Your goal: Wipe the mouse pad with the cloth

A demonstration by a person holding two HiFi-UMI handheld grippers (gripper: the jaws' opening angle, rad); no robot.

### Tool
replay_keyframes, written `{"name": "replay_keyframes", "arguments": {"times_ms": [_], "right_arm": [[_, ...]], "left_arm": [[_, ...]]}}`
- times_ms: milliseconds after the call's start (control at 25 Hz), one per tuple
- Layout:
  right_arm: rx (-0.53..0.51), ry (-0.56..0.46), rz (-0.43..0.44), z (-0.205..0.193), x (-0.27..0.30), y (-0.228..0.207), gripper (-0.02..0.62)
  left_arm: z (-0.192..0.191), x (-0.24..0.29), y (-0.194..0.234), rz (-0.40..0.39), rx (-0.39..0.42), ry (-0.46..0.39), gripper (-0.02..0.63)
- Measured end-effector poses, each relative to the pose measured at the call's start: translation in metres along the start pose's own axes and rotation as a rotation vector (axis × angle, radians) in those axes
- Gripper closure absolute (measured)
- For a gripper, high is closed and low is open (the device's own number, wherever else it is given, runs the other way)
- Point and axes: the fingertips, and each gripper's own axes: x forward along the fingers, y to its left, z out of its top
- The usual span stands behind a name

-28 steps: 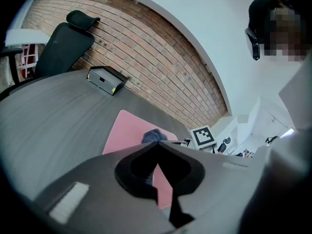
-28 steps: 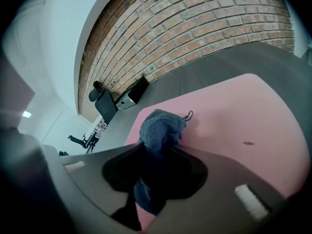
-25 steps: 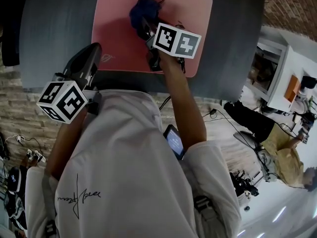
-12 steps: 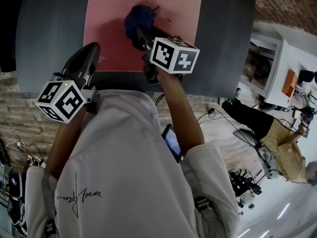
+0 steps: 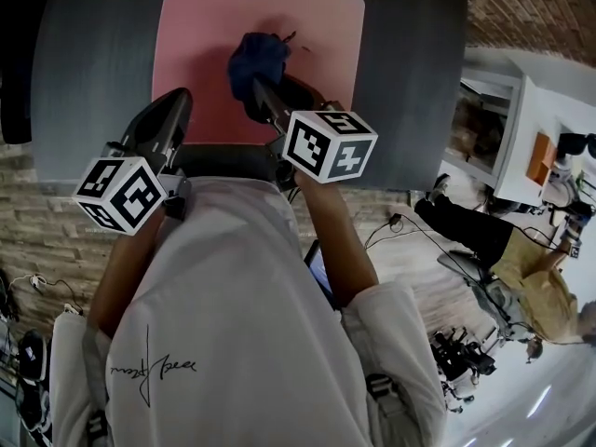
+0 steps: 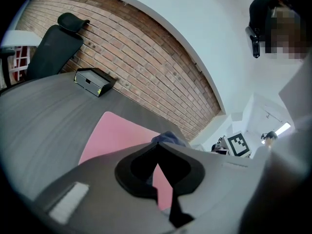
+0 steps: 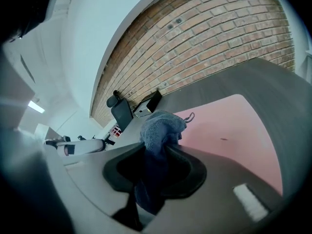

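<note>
At the far left, a black office chair (image 6: pixel 48 52) stands against the brick wall (image 6: pixel 161 67), behind the dark grey surface (image 5: pixel 93 54). A black box (image 6: pixel 95 81) rests on the surface near its far edge, well apart from the pink mouse pad (image 5: pixel 209 26). The mouse pad lies flat on the surface, with bare grey showing on both sides of it. The left tool (image 5: pixel 170 115) is positioned at the near left corner of the pad. Its jaws are closed tip to tip with nothing between them; only the pad and part of the cloth show beyond them. Whether its tips touch the pad cannot be determined. Its marker cube (image 5: pixel 119 192) sits close to the person's white shirt (image 5: pixel 233 324). The cloth (image 5: pixel 259 56), dark blue and bunched, sits over the middle of the pad. The right tool (image 5: pixel 253 87) is clamped on the cloth: the fabric fills the gap between the jaws and bulges out past the tips. A small loop (image 7: pixel 189 116) projects from the cloth's edge over the pad. The cube of the right tool (image 5: pixel 331 144) hangs over the near edge of the surface. The right part of the pad is bare pink, with one small dark speck (image 7: pixel 223 139). Right of the surface, white furniture (image 5: pixel 531 128) stands on a pale floor, and a second person (image 5: pixel 526 268) in a tan top is in view at the far right.
</note>
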Motion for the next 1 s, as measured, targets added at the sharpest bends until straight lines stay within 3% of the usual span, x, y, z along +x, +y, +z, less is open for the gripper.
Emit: {"name": "replay_keyframes", "arguments": {"times_ms": [440, 1000], "right_arm": [[-0.062, -0.023, 0.035, -0.003, -0.03, 0.028, 0.497], [-0.114, -0.029, 0.056, 0.002, -0.054, 0.045, 0.499]], "left_arm": [[-0.01, 0.002, -0.012, 0.012, 0.116, 0.048, 0.595], [-0.017, 0.009, -0.032, -0.035, 0.137, 0.062, 0.595]]}}
